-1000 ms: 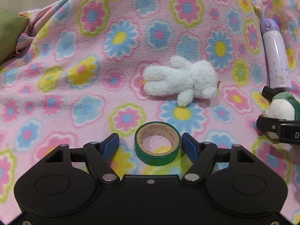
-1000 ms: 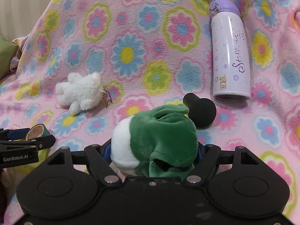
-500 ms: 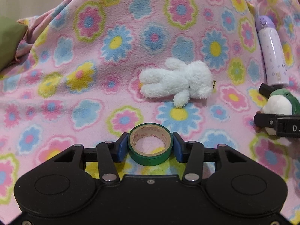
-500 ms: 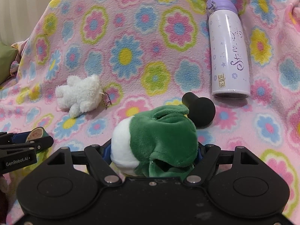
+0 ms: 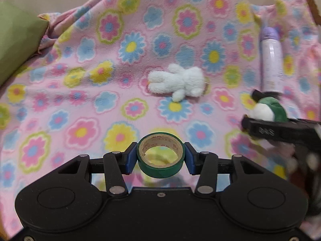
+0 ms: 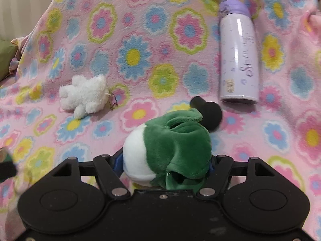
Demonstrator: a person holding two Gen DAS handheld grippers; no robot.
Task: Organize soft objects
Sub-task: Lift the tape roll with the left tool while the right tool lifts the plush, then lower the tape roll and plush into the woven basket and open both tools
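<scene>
Fleece blanket [image 5: 84, 92]: two plush toys, one tape roll [image 5: 160, 154], seemingly lifted.

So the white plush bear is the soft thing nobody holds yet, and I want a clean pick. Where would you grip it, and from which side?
Probably the white plush bear's torso, jaws across its narrow width, coming from above. It lies flat on the blanket with limbs splayed left and head right, so the middle is the thickest, most even part. Keep off the bead chain at its head.

Plush bear [image 6: 84, 95] lies on the blanket [image 6: 140, 40], off to the left; bottle [image 6: 237, 54] lies far right, with the frog plush [image 6: 170, 150] nearer, between them.
</scene>
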